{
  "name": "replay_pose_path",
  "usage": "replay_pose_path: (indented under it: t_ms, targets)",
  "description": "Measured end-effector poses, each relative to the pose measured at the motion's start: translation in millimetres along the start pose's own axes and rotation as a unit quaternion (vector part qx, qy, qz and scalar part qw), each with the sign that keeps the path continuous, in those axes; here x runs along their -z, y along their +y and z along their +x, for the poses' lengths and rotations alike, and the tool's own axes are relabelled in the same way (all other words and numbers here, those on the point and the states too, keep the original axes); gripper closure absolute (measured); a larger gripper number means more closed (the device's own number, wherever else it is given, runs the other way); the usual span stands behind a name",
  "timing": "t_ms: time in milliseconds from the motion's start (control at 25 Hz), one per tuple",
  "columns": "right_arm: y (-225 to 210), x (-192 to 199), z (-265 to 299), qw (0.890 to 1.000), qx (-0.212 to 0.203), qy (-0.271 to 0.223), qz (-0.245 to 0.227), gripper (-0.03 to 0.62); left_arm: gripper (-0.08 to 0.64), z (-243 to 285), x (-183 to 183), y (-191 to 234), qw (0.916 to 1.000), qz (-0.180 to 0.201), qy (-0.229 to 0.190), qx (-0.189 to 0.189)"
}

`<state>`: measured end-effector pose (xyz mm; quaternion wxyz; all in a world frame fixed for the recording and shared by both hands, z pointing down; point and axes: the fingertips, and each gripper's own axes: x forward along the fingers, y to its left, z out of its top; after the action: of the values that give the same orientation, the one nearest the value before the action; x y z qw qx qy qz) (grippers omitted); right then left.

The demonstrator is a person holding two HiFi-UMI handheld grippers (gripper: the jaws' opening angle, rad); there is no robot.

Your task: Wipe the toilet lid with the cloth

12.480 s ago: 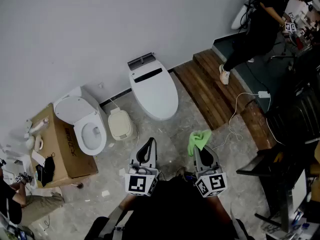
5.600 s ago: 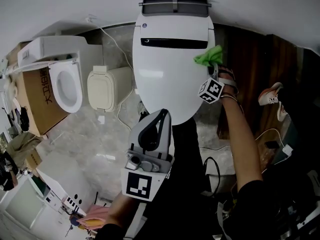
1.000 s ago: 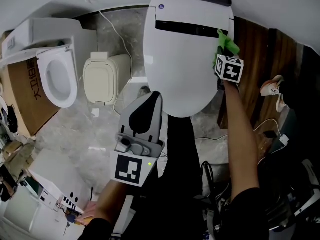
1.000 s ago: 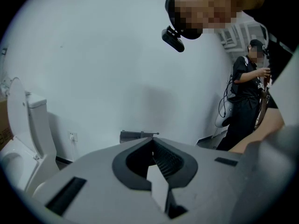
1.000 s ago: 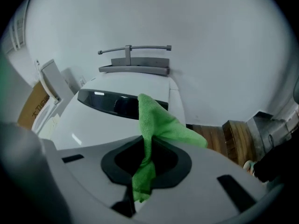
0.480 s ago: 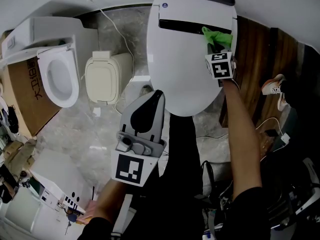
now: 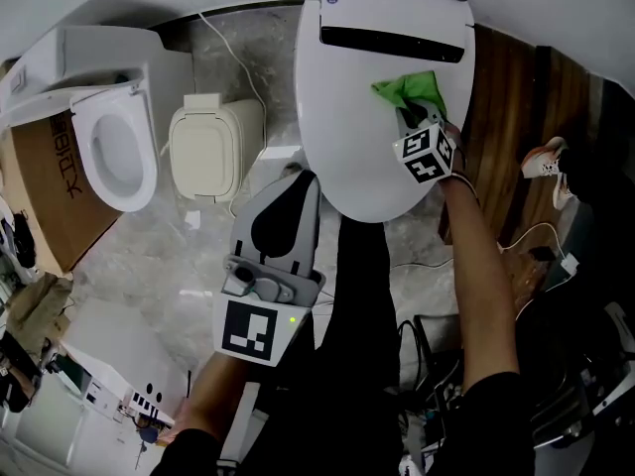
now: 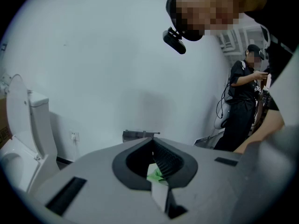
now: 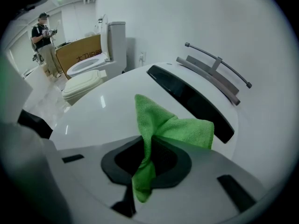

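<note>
— Grey stone floor and a plain white wall, was that the room? What were the tongs doing?

— Yes. The right gripper (image 9: 147, 160) was clamped on the green cloth (image 9: 173, 125), a bunched fold pinched between its jaws. The rest lay on the far right of the toilet lid (image 7: 347, 117). The left gripper (image 7: 296, 188) was closed on nothing, by the lid's near edge.

— How would the cloth handle?

— Soft, light and floppy, I judged, so a bunched fold suited it.
</note>
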<state>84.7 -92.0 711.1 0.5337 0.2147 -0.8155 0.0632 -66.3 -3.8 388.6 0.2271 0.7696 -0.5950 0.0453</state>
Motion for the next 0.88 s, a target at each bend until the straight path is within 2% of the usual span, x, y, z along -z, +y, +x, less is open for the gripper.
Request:
replay_pose_path:
  t_ms: [160, 280, 600, 880]
  targets:
    - [41, 22, -9, 1.000, -0.018, 0.004, -0.006, 0.545, 0.551, -8, 1, 1, 0.9999, 0.002, -0.002, 0.011]
    - [77, 43, -17, 0.999, -0.030, 0.010, 0.007, 0.546, 0.551, -15, 2, 1, 0.9998, 0.002, -0.003, 0.018]
    - [186, 99, -38, 0.994, -0.063, 0.038, 0.086, 0.546, 0.551, -36, 2, 8, 0.9993, 0.006, -0.004, 0.038]
    - [269, 101, -40, 0.978, -0.095, 0.038, 0.183, 0.546, 0.551, -50, 5, 24, 0.9991, 0.007, -0.003, 0.043]
